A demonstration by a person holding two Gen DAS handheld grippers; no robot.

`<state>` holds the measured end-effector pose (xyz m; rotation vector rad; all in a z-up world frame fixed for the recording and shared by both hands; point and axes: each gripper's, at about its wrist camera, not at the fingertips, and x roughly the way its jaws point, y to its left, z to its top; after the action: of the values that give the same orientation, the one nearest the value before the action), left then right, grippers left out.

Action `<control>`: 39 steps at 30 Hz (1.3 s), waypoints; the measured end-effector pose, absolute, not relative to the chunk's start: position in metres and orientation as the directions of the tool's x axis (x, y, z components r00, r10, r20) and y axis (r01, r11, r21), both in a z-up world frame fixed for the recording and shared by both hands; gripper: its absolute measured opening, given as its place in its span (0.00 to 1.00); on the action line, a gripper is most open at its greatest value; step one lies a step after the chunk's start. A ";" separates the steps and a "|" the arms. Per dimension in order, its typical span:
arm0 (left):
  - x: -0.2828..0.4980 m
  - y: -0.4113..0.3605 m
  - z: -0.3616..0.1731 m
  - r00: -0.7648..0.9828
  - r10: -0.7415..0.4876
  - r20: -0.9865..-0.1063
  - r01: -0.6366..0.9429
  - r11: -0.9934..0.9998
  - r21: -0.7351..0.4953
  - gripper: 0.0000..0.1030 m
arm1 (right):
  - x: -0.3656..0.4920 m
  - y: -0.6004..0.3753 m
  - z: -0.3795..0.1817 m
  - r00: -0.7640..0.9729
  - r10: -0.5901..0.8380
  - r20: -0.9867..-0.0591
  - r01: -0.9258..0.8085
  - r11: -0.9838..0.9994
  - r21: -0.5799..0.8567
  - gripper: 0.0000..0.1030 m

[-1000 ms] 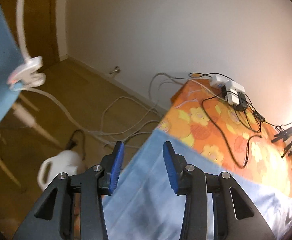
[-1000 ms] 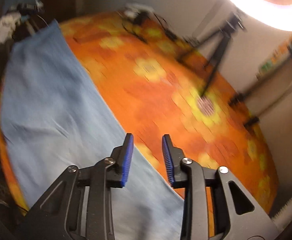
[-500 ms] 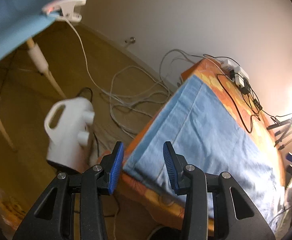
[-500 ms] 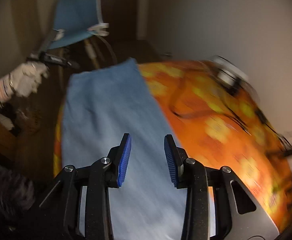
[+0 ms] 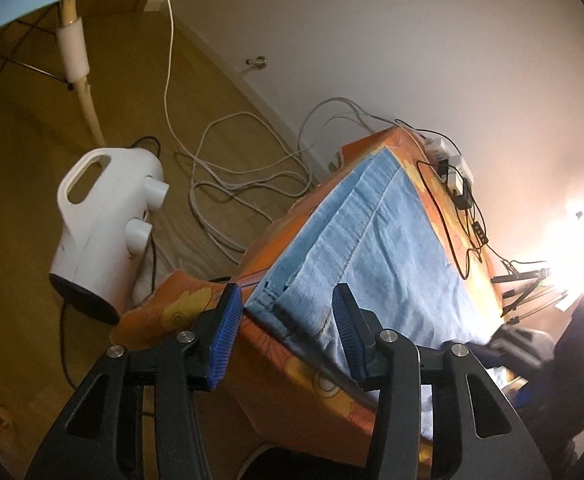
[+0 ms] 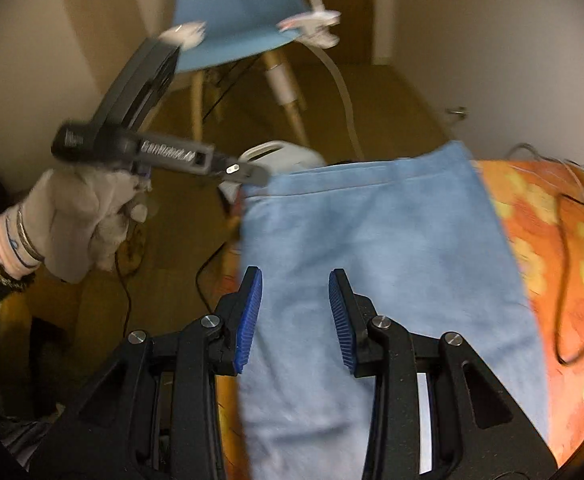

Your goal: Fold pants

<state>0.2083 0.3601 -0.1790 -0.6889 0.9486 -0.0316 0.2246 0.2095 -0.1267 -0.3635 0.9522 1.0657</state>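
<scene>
Basically at the start: pants (image 5: 392, 240) lie flat along the table (image 5: 424, 196), no fold visible. Left gripper (image 5: 284, 334) spread wide at the near hem corner, gripping nothing. Right gripper (image 6: 294, 318) wide too, above mid-leg. All folds remain.

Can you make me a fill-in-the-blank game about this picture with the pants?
1. The pants lying on the table are light ____.
2. The tablecloth under them is ____ with yellow flowers.
3. The jaws of the left gripper and the right gripper are both ____.
4. The big jug on the floor is ____.

Missing words: blue; orange; open; white
</scene>
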 end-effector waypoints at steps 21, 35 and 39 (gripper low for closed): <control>0.200 0.319 -0.163 0.697 -0.208 -0.687 -0.136 0.902 -0.410 0.12 | 0.297 0.185 -0.125 0.122 0.634 -0.764 -0.678 0.615 0.402 0.55; 0.198 0.287 -0.158 0.716 -0.188 -0.673 -0.051 0.946 -0.319 0.10 | 0.347 0.291 -0.136 -0.024 0.491 -0.871 -0.592 0.695 0.408 0.56; 0.197 0.281 -0.160 0.719 -0.186 -0.670 -0.041 0.951 -0.307 0.10 | 0.345 0.306 -0.151 -0.037 0.404 -0.914 -0.590 0.729 0.346 0.54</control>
<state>0.1972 0.2809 -0.1598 -0.3129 0.7677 -0.0814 0.3453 0.3057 -0.1514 -0.1664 1.3939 0.8056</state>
